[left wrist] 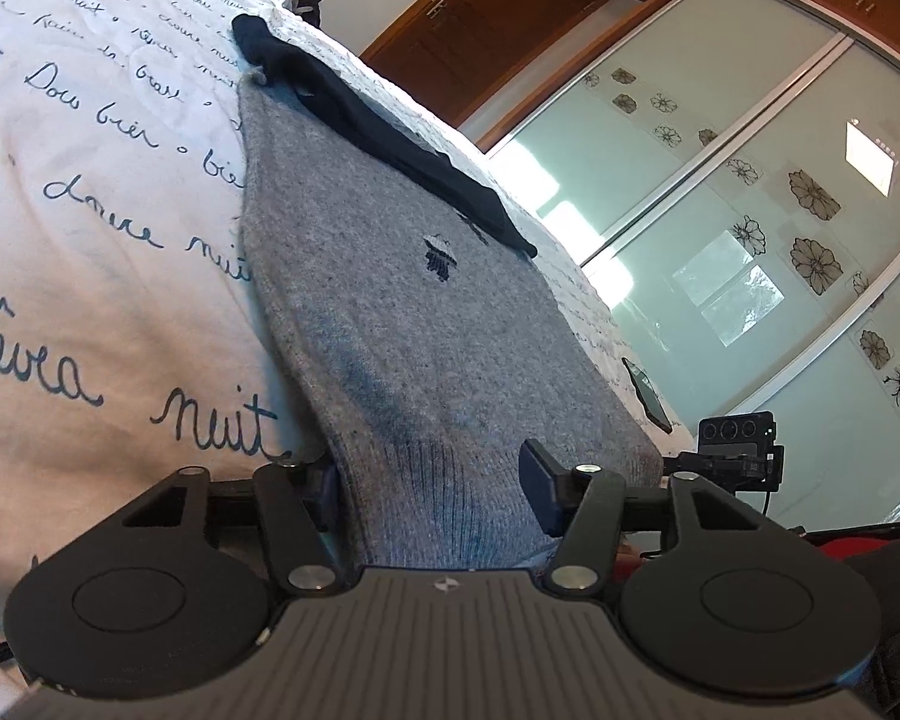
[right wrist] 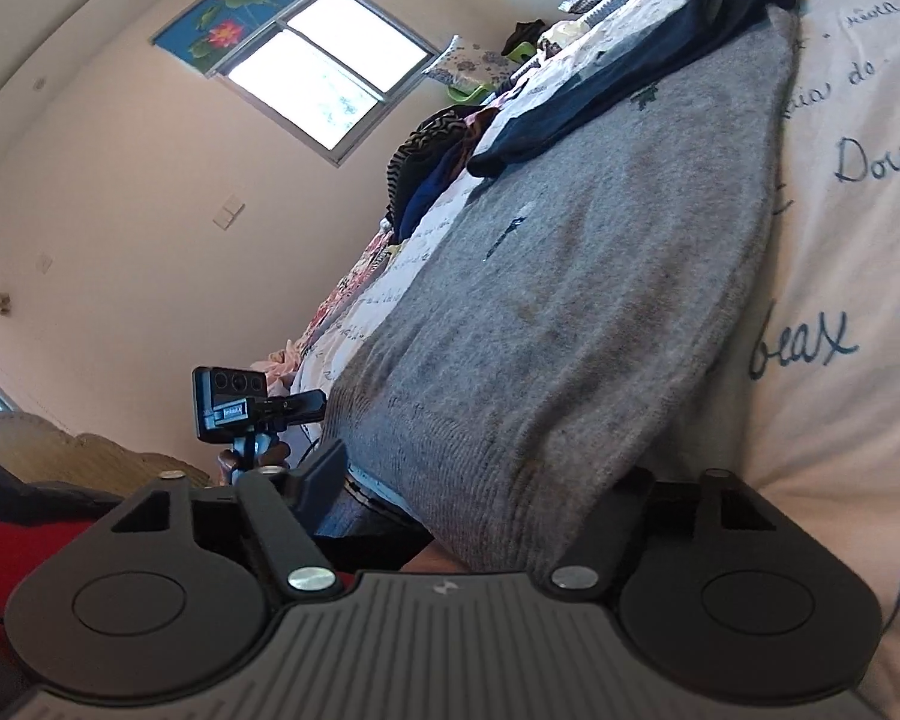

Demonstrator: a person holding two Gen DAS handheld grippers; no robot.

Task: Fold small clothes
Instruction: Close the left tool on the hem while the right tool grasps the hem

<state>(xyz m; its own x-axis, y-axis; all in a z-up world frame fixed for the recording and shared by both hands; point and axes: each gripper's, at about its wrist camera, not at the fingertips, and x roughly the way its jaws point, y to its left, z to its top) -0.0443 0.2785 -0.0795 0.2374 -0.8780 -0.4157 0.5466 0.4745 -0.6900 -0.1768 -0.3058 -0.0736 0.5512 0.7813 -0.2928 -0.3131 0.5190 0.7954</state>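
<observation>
Left tongs point(left wrist: 435, 495), right tongs point(right wrist: 480, 489), half-closed astride grey sweater point(left wrist: 426, 324) hem

Bed point(left wrist: 90, 150) in script-printed cover — grey sweater point(left wrist: 402, 324) flat on it, phone point(left wrist: 648, 393) near.

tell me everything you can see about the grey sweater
The grey sweater is a flecked knit with a ribbed hem and small dark embroidered motifs. It lies flat on a white bedspread printed with handwriting, a dark navy garment across its far end. The ribbed hem sits between the fingers of the left gripper and right gripper, one near each hem corner.
</observation>
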